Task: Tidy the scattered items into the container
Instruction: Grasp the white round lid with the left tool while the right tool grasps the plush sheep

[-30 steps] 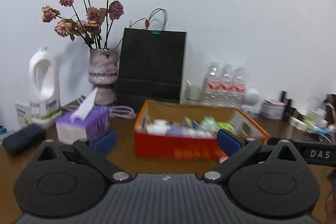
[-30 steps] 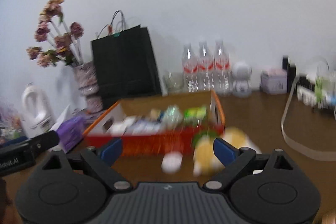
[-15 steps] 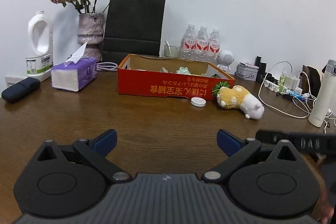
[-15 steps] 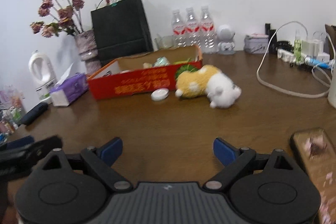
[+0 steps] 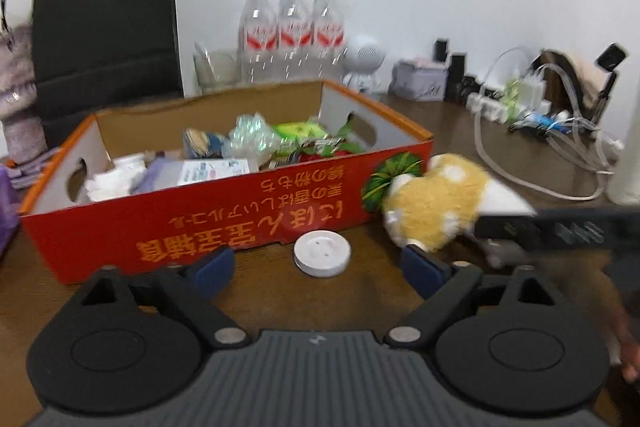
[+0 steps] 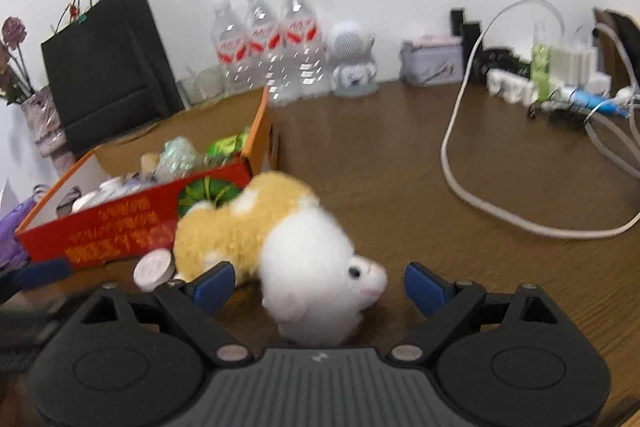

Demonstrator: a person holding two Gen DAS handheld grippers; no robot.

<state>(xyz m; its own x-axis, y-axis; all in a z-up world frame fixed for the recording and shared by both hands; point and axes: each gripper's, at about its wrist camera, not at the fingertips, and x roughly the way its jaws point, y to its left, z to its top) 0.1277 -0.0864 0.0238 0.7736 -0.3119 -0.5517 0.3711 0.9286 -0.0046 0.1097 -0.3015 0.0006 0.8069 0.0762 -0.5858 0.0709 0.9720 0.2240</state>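
- The plush toy (image 6: 280, 247), fuzzy tan body with a white head, lay on its side on the brown wood-grain table (image 6: 400, 187), its tan end against the near right corner of the red cardboard box (image 5: 240, 219).
- My right gripper (image 6: 316, 285) had its blue pads spread wide with the toy's white head between them; I saw no pad touching the fur.
- A flat round white disc (image 5: 322, 253), smooth plastic by its look, lay on the table just in front of the box wall, at 9 o'clock of the toy.
- My left gripper (image 5: 316, 267) was also spread wide and empty, the disc just beyond its fingertips at 12 o'clock.
- The box was open-topped, with an orange rim and oval hand-holes, and already held crinkly wrappers and paper packets.
- From the toy, bare tabletop ran toward 1 o'clock, as far as a looping white cable (image 6: 460, 155).
- Behind the box at 12 o'clock stood three clear water bottles (image 5: 292, 35) and a matte black paper bag (image 5: 104, 27) against the white wall.
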